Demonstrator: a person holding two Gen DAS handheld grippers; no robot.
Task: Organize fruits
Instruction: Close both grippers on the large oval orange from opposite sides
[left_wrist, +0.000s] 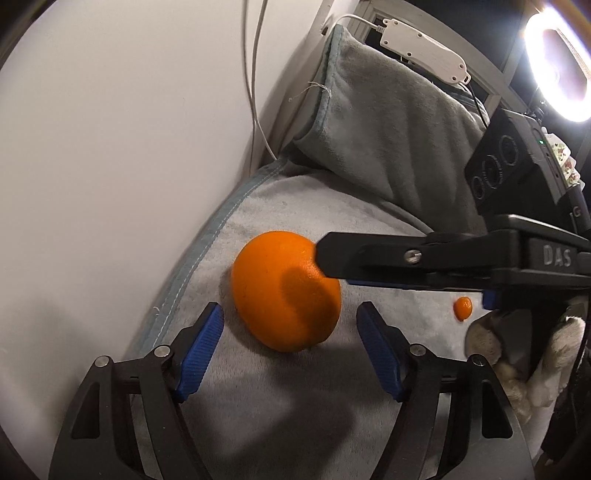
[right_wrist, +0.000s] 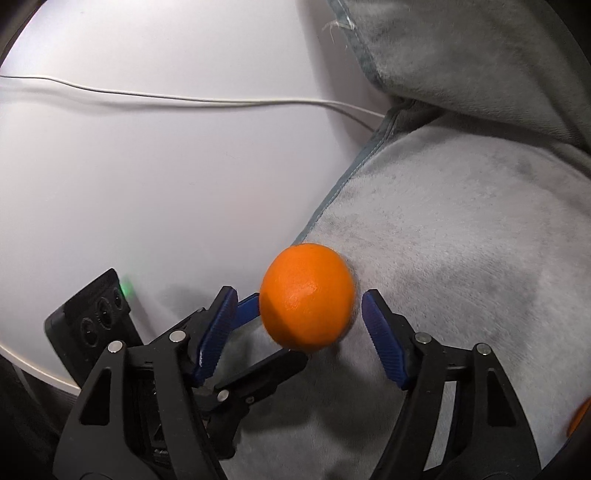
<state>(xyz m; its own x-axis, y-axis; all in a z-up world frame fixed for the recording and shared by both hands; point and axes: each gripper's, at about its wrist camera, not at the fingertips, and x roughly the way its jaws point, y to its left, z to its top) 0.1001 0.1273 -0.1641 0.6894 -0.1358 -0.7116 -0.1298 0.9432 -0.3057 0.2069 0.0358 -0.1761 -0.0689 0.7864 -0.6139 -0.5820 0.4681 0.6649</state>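
A large orange (left_wrist: 286, 291) lies on the grey fleece blanket (left_wrist: 258, 387) near its left hem. My left gripper (left_wrist: 290, 314) is open, its blue pads either side of the orange's near end without touching it. My right gripper (right_wrist: 299, 299) is open too, with the orange (right_wrist: 307, 296) between its fingertips; it enters the left wrist view (left_wrist: 424, 258) from the right, one fingertip over the orange's top. A second small orange fruit (left_wrist: 463, 308) lies further right on the blanket, and shows at the edge of the right wrist view (right_wrist: 580, 417).
A white wall (left_wrist: 110, 147) with white cables (left_wrist: 255, 92) borders the blanket's left. A folded grey cushion (left_wrist: 388, 122) rises behind, with a white power strip (left_wrist: 421, 51) on it. A ring light (left_wrist: 561, 59) glares at top right. A gloved hand (left_wrist: 517, 362) holds the right gripper.
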